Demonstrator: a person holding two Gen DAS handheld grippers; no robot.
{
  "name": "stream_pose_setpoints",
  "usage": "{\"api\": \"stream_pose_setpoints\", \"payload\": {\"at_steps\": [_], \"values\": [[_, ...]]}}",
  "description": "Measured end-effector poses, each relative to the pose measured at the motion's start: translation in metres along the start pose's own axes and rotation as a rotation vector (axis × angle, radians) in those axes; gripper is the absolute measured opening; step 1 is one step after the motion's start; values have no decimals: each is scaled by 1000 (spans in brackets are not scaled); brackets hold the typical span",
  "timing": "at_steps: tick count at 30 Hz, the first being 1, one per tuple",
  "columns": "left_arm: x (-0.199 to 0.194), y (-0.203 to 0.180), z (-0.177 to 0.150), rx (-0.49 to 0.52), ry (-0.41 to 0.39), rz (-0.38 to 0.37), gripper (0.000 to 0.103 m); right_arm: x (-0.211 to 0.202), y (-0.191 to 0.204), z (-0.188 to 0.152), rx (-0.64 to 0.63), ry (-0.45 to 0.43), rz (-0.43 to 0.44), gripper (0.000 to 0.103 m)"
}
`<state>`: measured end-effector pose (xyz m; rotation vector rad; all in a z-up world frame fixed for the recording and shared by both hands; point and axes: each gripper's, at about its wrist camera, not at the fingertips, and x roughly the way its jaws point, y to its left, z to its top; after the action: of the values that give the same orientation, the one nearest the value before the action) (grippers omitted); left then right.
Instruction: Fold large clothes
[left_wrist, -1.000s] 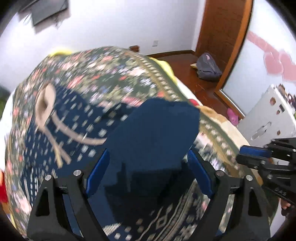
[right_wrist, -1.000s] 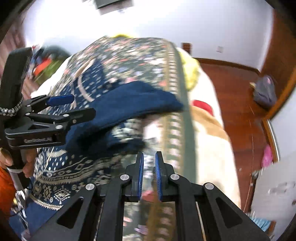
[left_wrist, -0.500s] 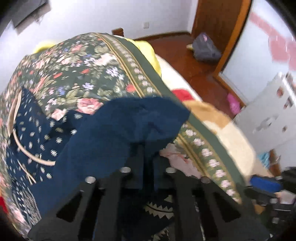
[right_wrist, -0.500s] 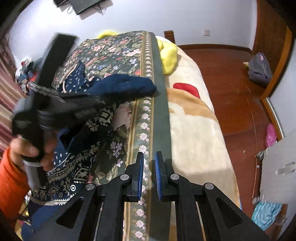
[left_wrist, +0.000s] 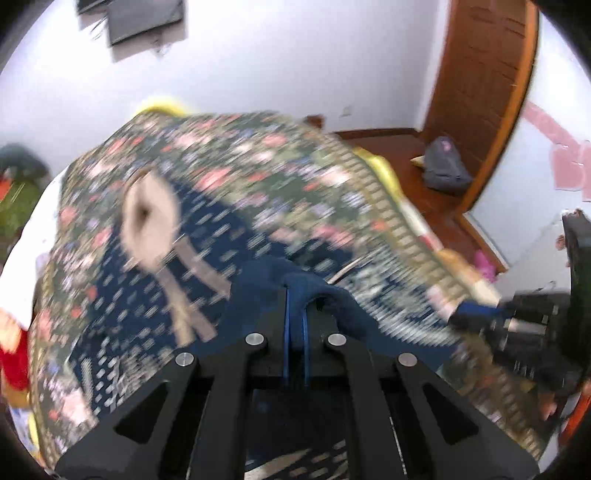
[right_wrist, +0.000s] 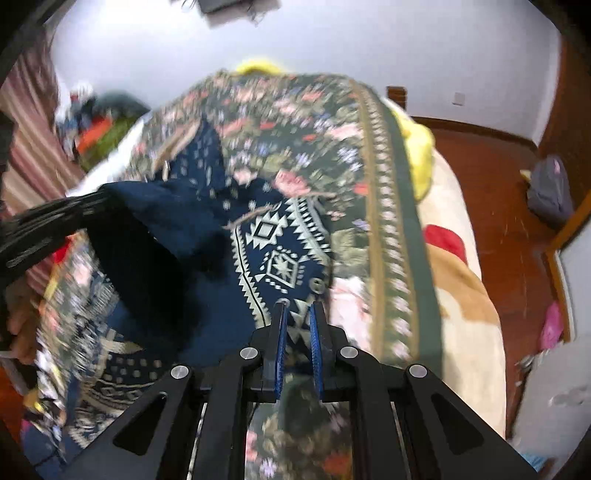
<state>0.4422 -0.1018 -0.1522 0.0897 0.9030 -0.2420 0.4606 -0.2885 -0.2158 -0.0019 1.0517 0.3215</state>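
Observation:
A dark blue patterned garment (left_wrist: 207, 266) with a beige neck opening (left_wrist: 147, 218) and drawstrings lies on a floral bed cover (left_wrist: 258, 155). My left gripper (left_wrist: 294, 295) is shut on a fold of the garment's plain blue cloth (left_wrist: 266, 280) and holds it up. In the right wrist view the garment's white geometric hem panel (right_wrist: 273, 251) lies just ahead of my right gripper (right_wrist: 297, 306). Its jaws are nearly shut, with nothing between them. The left gripper's body (right_wrist: 48, 229) shows at that view's left, with lifted blue cloth (right_wrist: 159, 206).
The bed's right side shows a cream and brown blanket (right_wrist: 458, 280) and a yellow pillow (right_wrist: 417, 155). A grey backpack (right_wrist: 550, 192) sits on the wooden floor by a door. Clothes are piled at the far left (right_wrist: 92, 125).
The left gripper, open around the blue cloth a second ago, has shut on it and lifted it toward the garment's middle. The right gripper has swung left over the hem panel.

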Motion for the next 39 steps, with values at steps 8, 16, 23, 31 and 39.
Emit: {"api": "stream_pose_setpoints", "payload": {"at_steps": [8, 16, 23, 31, 39], "values": [[22, 96, -100, -131, 144, 73, 5, 46, 26, -14, -194, 27, -251, 11], [17, 130, -165, -232, 146, 53, 31, 40, 17, -17, -161, 6, -409, 81], [-1, 128, -163, -194, 159, 21, 47, 25, 22, -11, -89, 9, -330, 81], [27, 87, -120, -121, 153, -4, 62, 11, 64, -10, -124, -20, -192, 81], [43, 83, -91, -58, 129, 229, 10, 7, 75, -15, -136, -20, -158, 81]]}}
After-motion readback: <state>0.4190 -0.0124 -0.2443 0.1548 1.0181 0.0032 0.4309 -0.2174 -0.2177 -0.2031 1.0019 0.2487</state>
